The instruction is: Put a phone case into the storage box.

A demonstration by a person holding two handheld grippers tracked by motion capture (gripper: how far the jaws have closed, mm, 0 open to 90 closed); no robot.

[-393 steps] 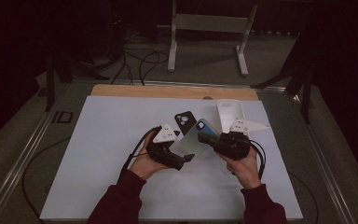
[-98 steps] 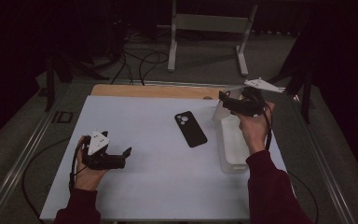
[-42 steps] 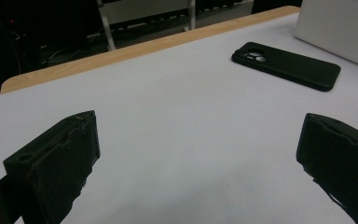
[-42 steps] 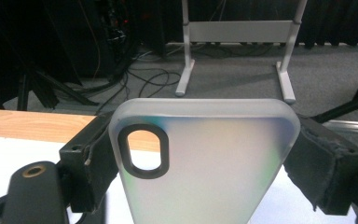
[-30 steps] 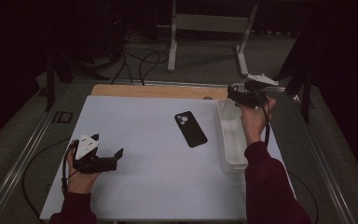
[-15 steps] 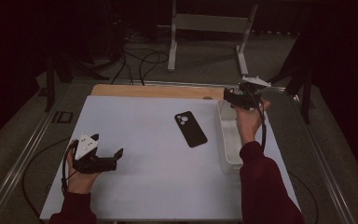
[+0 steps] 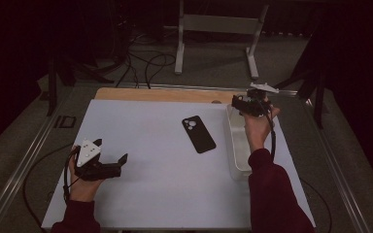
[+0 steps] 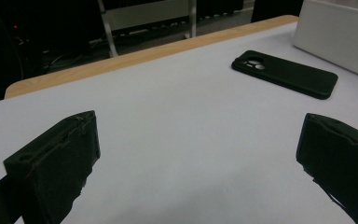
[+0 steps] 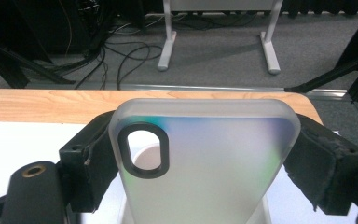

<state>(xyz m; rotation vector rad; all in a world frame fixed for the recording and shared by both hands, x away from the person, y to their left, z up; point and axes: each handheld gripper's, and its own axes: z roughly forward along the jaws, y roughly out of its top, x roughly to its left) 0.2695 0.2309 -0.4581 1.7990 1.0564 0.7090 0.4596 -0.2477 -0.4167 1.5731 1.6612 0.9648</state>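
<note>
My right gripper hovers over the far end of a white tray at the table's right side. It is shut on a translucent, iridescent phone case, gripped by its long edges, with the camera cutout at the left. A black phone lies camera side up on the white mat in the middle. My left gripper rests low at the front left and stands open with nothing between its fingers. In the left gripper view, the black phone and the white tray lie farther off.
A wooden strip borders the far edge of the white mat. A metal stand and cables lie on the floor beyond the table. A black cable loops from the left gripper along the table's left side.
Earlier both grippers met at the centre near the phone. The left one has since withdrawn to the front left. Over the last second the right gripper shifted slightly left above the tray's far end.
</note>
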